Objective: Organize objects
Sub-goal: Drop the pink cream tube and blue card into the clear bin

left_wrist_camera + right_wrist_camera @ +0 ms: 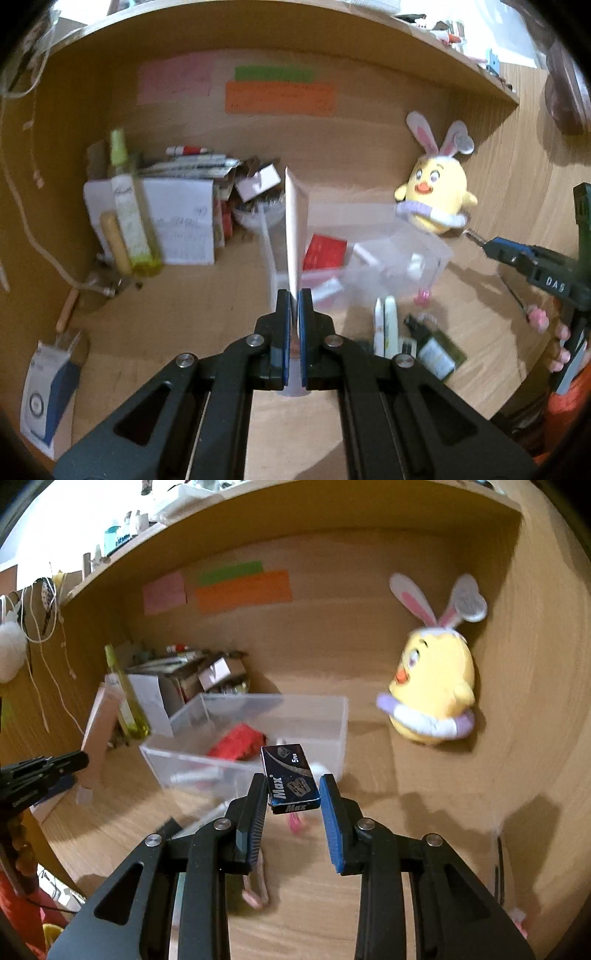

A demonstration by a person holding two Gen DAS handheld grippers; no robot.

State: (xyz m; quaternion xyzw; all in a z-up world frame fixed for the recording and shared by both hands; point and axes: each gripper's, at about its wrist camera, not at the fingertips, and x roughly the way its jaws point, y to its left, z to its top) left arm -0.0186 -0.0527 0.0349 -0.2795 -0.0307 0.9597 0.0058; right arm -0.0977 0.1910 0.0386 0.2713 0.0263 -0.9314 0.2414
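Desk (pixel 184 306) was a wood alcove with a shelf above. Three sticky notes on the back wall: one pink (pixel 175 77), one green (pixel 273 73), one orange (pixel 279 98).

One clear bin (pixel 334 716) sat mid-desk, open top. In it: one red packet (pixel 236 742) and a few white items, too blurred to count or name. The plush chick (pixel 432 690) with bunny ears stood just right of the bin, outside it, leaning on the side wall.

Back left was a cardboard box (pixel 184 218) stuffed with papers and pens; count not readable. One tall yellow-green bottle (pixel 129 214) stood in front of it. One small clear bowl (pixel 255 218) sat between the box and the bin, contents unclear.

Loose on the desk near the bin's front: two white tubes (pixel 386 325) side by side, one dark green bottle (pixel 437 352) lying flat, one pink clip (pixel 423 296). One blue-white carton (pixel 48 391) lay at the far left edge.

Left gripper (pixel 294 295) was clamped tight on a white tube (pixel 293 229), held by its cap end, flat end pointing up and away, over the bin's near-left corner in that view. Tube was off the desk.

Right gripper (pixel 293 786) was clamped on a small dark blue "Max" box (pixel 290 782), pads on its two long sides, held in the air in front of the bin, not inside it.

Each gripper showed at the edge of the other's view; fingers (pixel 561 345) of the person's right hand wrapped its handle.
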